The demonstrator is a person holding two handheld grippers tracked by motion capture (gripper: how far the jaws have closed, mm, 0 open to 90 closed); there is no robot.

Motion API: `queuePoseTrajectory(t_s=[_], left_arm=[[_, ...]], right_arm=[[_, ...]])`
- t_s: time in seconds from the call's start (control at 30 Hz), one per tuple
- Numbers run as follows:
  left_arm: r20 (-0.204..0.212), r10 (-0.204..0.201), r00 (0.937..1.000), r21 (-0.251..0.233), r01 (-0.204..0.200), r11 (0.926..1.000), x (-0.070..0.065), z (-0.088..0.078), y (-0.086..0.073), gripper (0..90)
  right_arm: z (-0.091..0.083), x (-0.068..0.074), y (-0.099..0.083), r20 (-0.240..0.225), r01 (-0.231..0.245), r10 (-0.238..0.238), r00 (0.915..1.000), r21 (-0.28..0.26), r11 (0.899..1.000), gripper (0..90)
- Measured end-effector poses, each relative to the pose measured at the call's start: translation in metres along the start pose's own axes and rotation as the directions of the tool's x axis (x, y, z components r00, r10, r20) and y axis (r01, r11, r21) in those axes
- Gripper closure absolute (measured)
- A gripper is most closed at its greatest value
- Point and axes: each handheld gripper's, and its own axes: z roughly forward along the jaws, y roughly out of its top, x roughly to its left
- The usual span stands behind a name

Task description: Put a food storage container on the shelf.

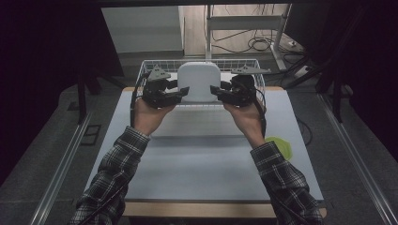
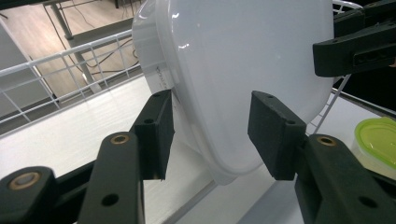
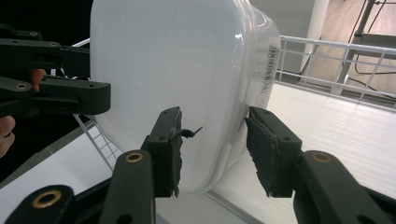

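I have the white plastic container (image 1: 198, 81) tipped up on edge inside the white wire basket (image 1: 141, 75) at the far end of the counter (image 1: 206, 164). My left tool (image 1: 182, 92) has its jaws spread around the container's left edge, one pad either side of the rim, not pressing it. My right tool (image 1: 216, 91) sits the same way on the opposite edge, jaws spread. A green-lidded tub (image 1: 280, 146) rests near my right sleeve.

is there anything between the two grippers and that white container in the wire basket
Nothing visible. The left gripper and right gripper flank the white container over the wire basket, jaws open astride its edges with no object between.
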Motion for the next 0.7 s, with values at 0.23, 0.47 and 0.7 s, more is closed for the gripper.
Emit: queuePoseTrajectory(t_s=[0.23,0.47,0.7], left_arm=[[-0.004,0.0,1.0,0.002,0.0,1.0,0.0009,0.0032,0.0007,47.2],[-0.006,-0.009,0.9999,-0.005,0.009,0.9999,0.002,0.0067,0.0004,42.9],[0.009,-0.03,0.9995,-0.012,0.031,0.9995,0.0066,0.0094,0.002,42.1]], right_arm=[[0.0035,-0.0011,0.0001,0.006,0.004,-0.004,1.0,0.0,1.0,53.5],[0.0078,-0.0026,-0.0013,0.012,0.007,-0.007,0.9999,-0.003,1.0,50.7],[0.0095,-0.0049,-0.0009,0.013,0.002,-0.002,0.9999,-0.009,1.0,50.5]])
